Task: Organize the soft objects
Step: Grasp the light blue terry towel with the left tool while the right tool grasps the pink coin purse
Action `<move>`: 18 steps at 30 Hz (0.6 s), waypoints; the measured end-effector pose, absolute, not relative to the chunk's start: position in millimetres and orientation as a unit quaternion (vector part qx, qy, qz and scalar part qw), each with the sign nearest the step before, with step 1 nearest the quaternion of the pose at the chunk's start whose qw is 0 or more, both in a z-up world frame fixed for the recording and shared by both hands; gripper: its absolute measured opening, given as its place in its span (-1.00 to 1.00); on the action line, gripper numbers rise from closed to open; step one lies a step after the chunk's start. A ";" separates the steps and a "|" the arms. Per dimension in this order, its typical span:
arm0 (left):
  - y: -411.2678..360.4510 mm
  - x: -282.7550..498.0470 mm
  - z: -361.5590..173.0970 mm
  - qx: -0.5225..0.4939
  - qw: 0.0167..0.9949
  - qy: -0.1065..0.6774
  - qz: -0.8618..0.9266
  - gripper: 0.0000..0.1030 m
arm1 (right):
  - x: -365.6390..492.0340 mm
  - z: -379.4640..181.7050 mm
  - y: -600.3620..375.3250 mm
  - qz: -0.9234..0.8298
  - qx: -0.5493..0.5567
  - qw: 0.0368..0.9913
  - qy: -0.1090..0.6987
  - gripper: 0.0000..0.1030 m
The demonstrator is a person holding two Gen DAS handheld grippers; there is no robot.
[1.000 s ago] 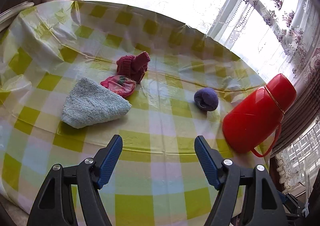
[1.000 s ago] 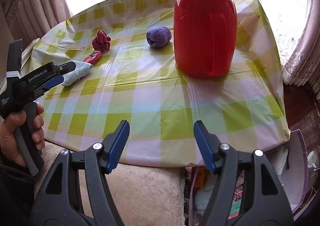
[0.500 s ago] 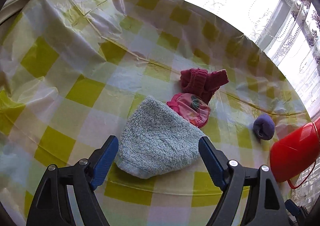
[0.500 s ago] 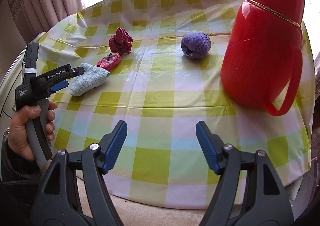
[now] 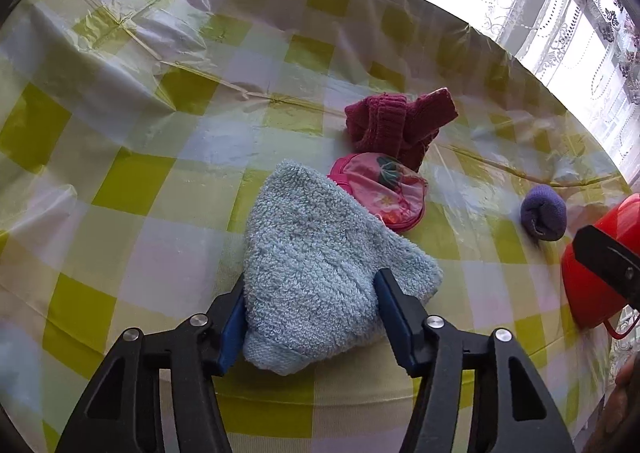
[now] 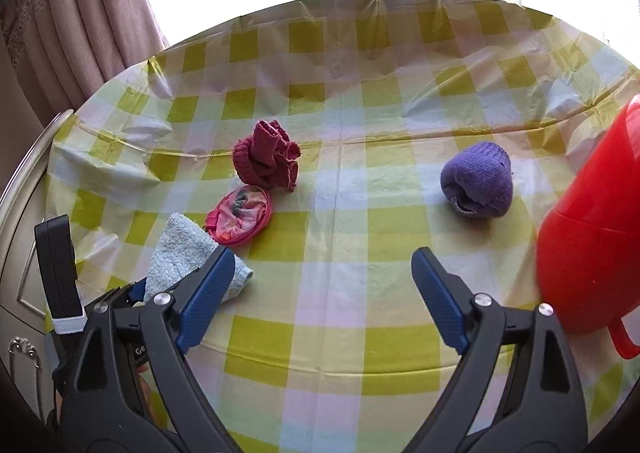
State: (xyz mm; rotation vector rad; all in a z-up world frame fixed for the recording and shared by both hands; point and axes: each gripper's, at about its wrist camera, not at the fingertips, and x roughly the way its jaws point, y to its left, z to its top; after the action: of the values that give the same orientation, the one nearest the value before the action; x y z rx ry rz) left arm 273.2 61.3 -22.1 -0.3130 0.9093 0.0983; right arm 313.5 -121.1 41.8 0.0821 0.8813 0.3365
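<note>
Fluffy light-blue terry towel (image 5: pixel 320 261), folded, lies on the round table under a yellow-green checked plastic tablecloth (image 5: pixel 132 189), near the front edge. Left gripper (image 5: pixel 310 317) straddles its near end; jaws closing, blue pads (image 5: pixel 394 313) touching the pile on both sides and pinching the towel. Towel still flat on the cloth, not lifted.

Just behind the towel, touching its far edge: small pink round pouch with flower print (image 5: pixel 380 189). Behind that, touching it, crumpled dark-red knitted item (image 5: pixel 396 121). Rolled purple sock ball (image 5: pixel 544 213) sits well apart to the right, near the red plastic thermos jug (image 5: pixel 592 273) at the right edge.

Right gripper (image 6: pixel 324 293) hovers over bare tablecloth at the front, jaws spread wide and opening, nothing between them. In its view the purple ball (image 6: pixel 478 185) is ahead to the right, the jug (image 6: pixel 588 245) just beside the right finger, the towel (image 6: pixel 180 249) partly hidden behind the left finger. Left gripper's black body shows at lower left of that view; a hand below it, mostly hidden.

Curtains (image 6: pixel 80 13) behind the table.
</note>
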 end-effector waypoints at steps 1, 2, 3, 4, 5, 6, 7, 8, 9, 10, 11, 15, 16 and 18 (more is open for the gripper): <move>60.6 272.3 -21.5 -0.153 0.885 0.437 0.042 -0.15 | 319.0 40.0 -112.6 0.168 0.037 0.888 0.426 0.78; 61.1 271.8 -20.8 -0.159 0.885 0.437 0.037 -0.21 | 323.6 38.1 -103.6 0.174 0.036 0.886 0.428 0.78; 61.8 269.8 -19.1 -0.162 0.884 0.437 0.037 -0.28 | 327.3 36.4 -95.2 0.180 0.034 0.885 0.428 0.78; 63.1 268.1 -17.7 -0.165 0.884 0.436 0.041 -0.33 | 331.3 34.6 -87.2 0.184 0.031 0.885 0.427 0.78; 65.6 265.7 -16.5 -0.171 0.883 0.435 0.045 -0.35 | 334.5 32.7 -79.5 0.187 0.028 0.884 0.427 0.79; 69.8 263.2 -16.2 -0.181 0.881 0.434 0.052 -0.37 | 337.4 30.3 -71.6 0.191 0.022 0.884 0.427 0.81; 75.1 260.2 -16.7 -0.193 0.879 0.433 0.060 -0.37 | 340.0 27.5 -64.0 0.196 0.016 0.882 0.429 0.83; 81.2 257.4 -17.8 -0.203 0.876 0.431 0.070 -0.38 | 342.4 23.9 -56.7 0.200 0.009 0.879 0.433 0.83; 87.6 254.7 -18.8 -0.212 0.875 0.428 0.082 -0.38 | 344.8 20.3 -49.2 0.205 0.002 0.876 0.436 0.83; 93.4 251.8 -18.8 -0.218 0.874 0.424 0.096 -0.38 | 346.7 17.3 -42.8 0.209 -0.003 0.875 0.437 0.83; 99.6 249.1 -18.8 -0.224 0.873 0.419 0.112 -0.38 | 348.4 14.0 -36.4 0.210 -0.010 0.874 0.437 0.83; 123.4 239.1 -21.3 -0.259 0.866 0.399 0.155 -0.38 | 356.4 1.5 -14.9 0.210 -0.037 0.871 0.442 0.84; 127.0 237.4 -21.7 -0.265 0.865 0.395 0.160 -0.38 | 359.6 -1.7 -10.2 0.211 -0.042 0.870 0.444 0.84; 131.1 235.8 -22.1 -0.274 0.864 0.389 0.166 -0.38 | 366.0 -8.5 -1.4 0.214 -0.050 0.865 0.451 0.84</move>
State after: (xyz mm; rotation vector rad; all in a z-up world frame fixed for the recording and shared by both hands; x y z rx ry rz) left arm 235.8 131.1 -22.1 -0.5738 0.8152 0.3484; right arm 366.0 -1.4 -8.5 -0.1046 0.9460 0.4477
